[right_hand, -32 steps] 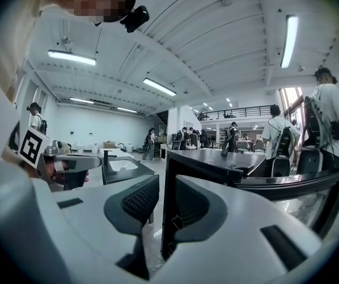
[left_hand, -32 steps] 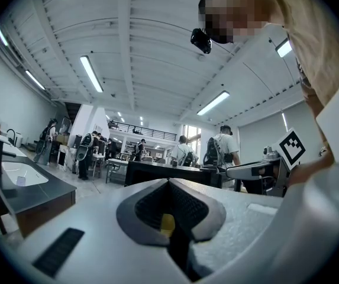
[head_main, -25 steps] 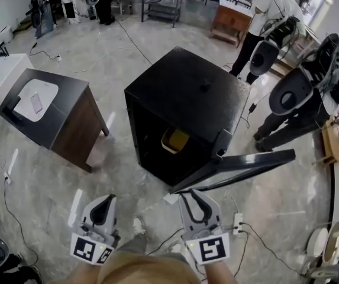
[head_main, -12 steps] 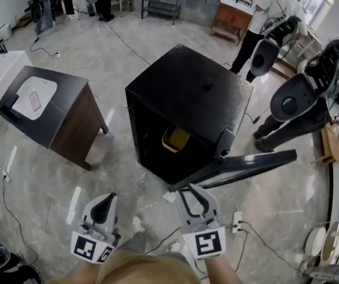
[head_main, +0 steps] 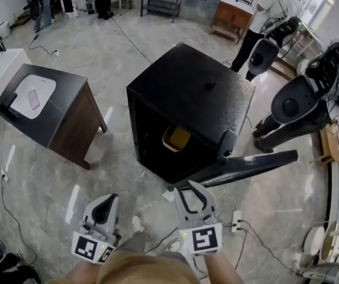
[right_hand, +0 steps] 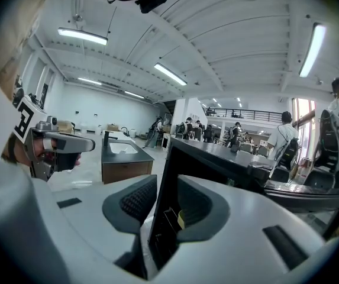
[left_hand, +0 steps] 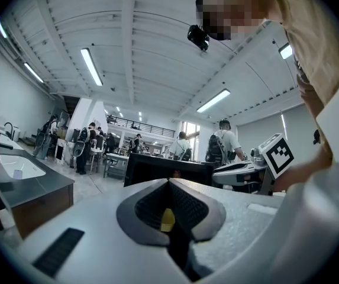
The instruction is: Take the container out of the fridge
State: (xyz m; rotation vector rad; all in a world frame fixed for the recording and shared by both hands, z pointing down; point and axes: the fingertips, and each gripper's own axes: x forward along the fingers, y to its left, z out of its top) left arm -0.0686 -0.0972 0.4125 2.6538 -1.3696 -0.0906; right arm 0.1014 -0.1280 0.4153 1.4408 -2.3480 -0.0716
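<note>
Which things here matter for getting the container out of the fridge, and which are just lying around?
For the job: fridge, open door, yellow container inside, right gripper (jaws just opening, nothing between them), left gripper.

Lying about: sink cabinet, cables, power strip.

Left gripper (head_main: pixel 107 198) and right gripper (head_main: pixel 188 191) are white, black-padded.
</note>
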